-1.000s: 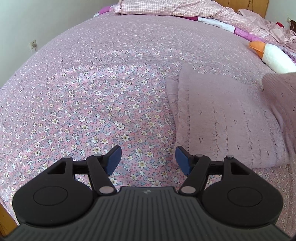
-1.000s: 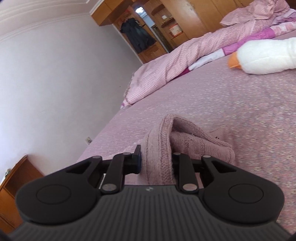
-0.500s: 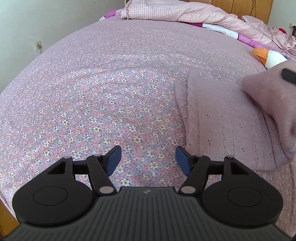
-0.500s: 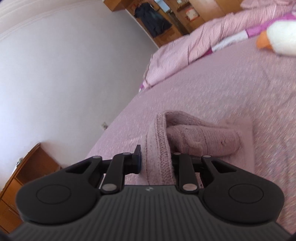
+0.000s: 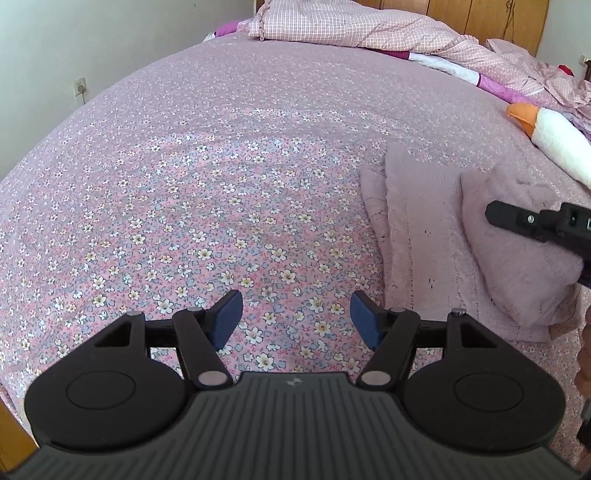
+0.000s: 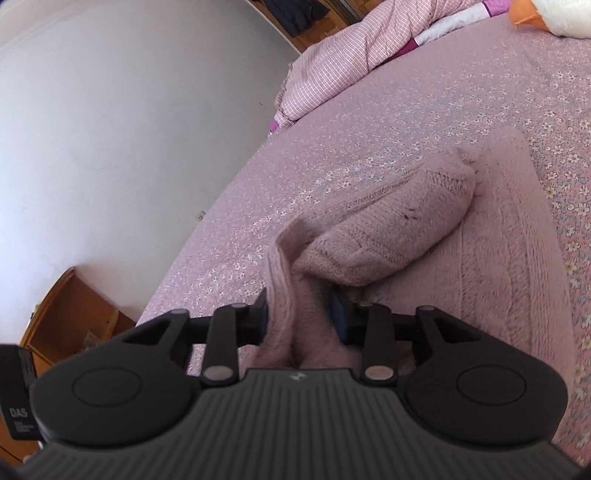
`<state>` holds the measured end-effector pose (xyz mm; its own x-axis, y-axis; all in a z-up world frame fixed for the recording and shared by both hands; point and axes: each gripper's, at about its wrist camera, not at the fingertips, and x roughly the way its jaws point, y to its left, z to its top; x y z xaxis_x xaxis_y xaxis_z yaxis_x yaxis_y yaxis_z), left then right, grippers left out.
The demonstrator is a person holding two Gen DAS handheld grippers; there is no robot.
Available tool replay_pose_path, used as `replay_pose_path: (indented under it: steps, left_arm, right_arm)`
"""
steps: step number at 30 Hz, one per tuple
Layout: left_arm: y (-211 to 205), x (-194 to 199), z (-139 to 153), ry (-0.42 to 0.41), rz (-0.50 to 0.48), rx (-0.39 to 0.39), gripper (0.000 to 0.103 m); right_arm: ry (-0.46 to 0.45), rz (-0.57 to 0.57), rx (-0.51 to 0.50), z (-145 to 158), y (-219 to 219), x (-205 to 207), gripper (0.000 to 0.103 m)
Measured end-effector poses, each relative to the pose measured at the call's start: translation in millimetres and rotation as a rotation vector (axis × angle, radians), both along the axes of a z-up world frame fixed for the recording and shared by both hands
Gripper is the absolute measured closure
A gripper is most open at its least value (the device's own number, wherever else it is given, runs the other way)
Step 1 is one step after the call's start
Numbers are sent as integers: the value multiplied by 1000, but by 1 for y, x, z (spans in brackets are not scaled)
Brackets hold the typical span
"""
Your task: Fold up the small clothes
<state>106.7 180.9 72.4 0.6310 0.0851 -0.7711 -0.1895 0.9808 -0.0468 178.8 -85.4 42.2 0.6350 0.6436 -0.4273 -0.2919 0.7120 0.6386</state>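
Observation:
A pale pink knitted sweater point(image 5: 421, 236) lies partly folded on the floral bedspread point(image 5: 221, 184), right of centre in the left wrist view. My left gripper point(image 5: 296, 317) hovers open over bare bedspread just left of the sweater's near edge, holding nothing. My right gripper point(image 6: 300, 314) is shut on a bunched fold of the sweater point(image 6: 388, 236) and holds that part doubled over the flat body. In the left wrist view the right gripper point(image 5: 535, 221) shows as a black bar at the right edge, over the raised fold.
A white plush goose with an orange beak point(image 5: 554, 144) lies behind the sweater. A crumpled pink checked quilt point(image 5: 369, 29) runs along the far side of the bed. A wooden bedside cabinet point(image 6: 70, 314) stands by the white wall, left of the bed.
The right gripper has carried the gripped fold of the sweater leftward and lower over the flat body. The left gripper stayed open and drew back slightly.

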Motion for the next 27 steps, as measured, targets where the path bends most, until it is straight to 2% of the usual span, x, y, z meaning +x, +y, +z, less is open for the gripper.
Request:
replay_pose_path:
  steps: [5,14,20,27]
  left_arm:
    - [-5,0,6,-23,-19,2,31]
    - [-26,8,25,-74,-97,-17,31]
    - [-48,22,40,-127,-189,-18,31]
    - [-82,49,46,-180,-371,19,14]
  right_arm:
    - [-36,-23,10,9,-7,-23,57]
    - [-148,-163,-93,29,-40,-53,57]
    - [-125,-271,-142,20,-62,-50,57]
    - [-84,-379,-179,5,-78,-43,57]
